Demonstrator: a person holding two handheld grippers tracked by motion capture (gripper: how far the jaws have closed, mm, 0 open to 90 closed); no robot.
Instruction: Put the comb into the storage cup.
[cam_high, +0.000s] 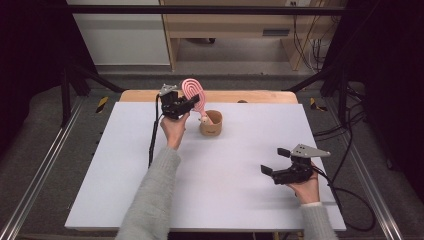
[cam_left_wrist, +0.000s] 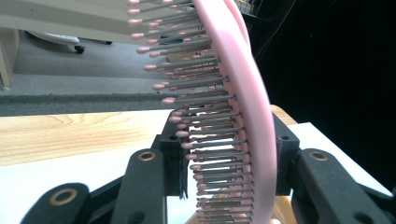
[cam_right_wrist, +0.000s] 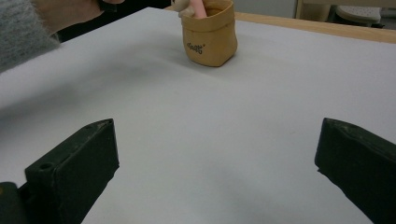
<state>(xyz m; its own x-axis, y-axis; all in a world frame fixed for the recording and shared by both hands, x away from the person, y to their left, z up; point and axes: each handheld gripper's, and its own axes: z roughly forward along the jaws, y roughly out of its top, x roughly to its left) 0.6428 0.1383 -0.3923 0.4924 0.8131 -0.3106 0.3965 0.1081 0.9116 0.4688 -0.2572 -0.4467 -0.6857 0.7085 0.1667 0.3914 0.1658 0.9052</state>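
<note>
My left gripper (cam_high: 192, 102) pinches the pink hairbrush (cam_high: 193, 90) upright, its handle down in the tan pouch (cam_high: 211, 123). My right gripper (cam_high: 275, 161) rests spread, near right, idle.

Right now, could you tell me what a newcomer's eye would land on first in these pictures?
Probably the pink hairbrush, standing head-up at the far middle of the white table, its handle down in a small tan pouch. The left claw is closed around the brush, bristles between its jaws. Near the front right, the right claw waits open and empty.
</note>
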